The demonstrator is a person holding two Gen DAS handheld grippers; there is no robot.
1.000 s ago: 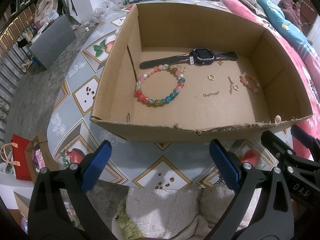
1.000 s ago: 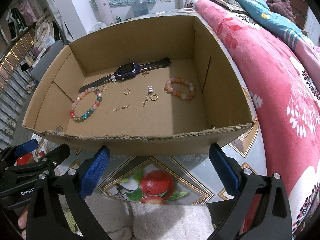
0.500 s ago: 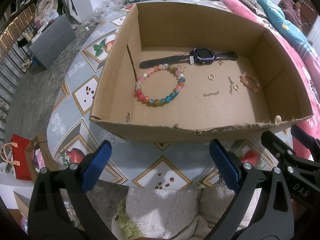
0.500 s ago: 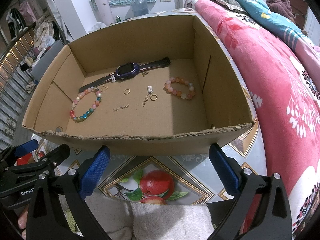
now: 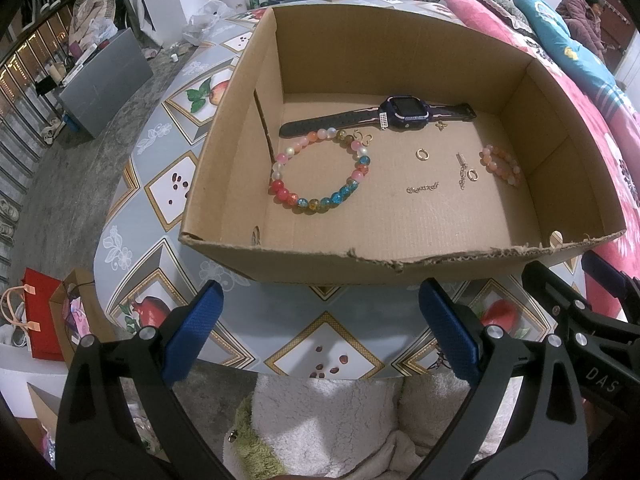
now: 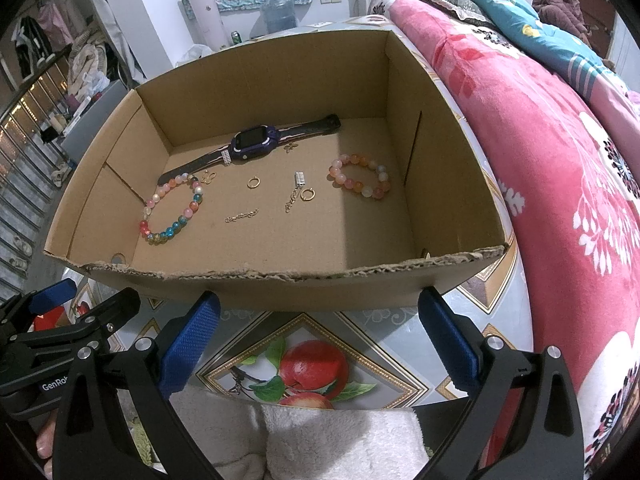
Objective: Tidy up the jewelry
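A cardboard box (image 5: 304, 264) (image 6: 280, 284) on the table holds the jewelry. Inside lie a multicoloured bead bracelet (image 5: 320, 170) (image 6: 172, 208), a dark smartwatch (image 5: 404, 112) (image 6: 254, 142), a pink-orange bead bracelet (image 5: 502, 164) (image 6: 360, 176), gold rings (image 5: 421, 154) (image 6: 253, 182), a short chain (image 5: 422, 189) (image 6: 241, 215) and a clasp chain with a ring (image 5: 463, 170) (image 6: 298, 190). My left gripper (image 5: 320, 328) and my right gripper (image 6: 318, 334) are both open and empty, held in front of the box's near wall, outside it.
The table (image 5: 160, 184) (image 6: 304, 364) has a fruit-patterned cloth. A pink floral quilt (image 6: 560, 168) lies right of the box. A white fluffy cloth (image 5: 328, 424) lies below the grippers. Red and brown bags (image 5: 44, 312) stand on the floor at left.
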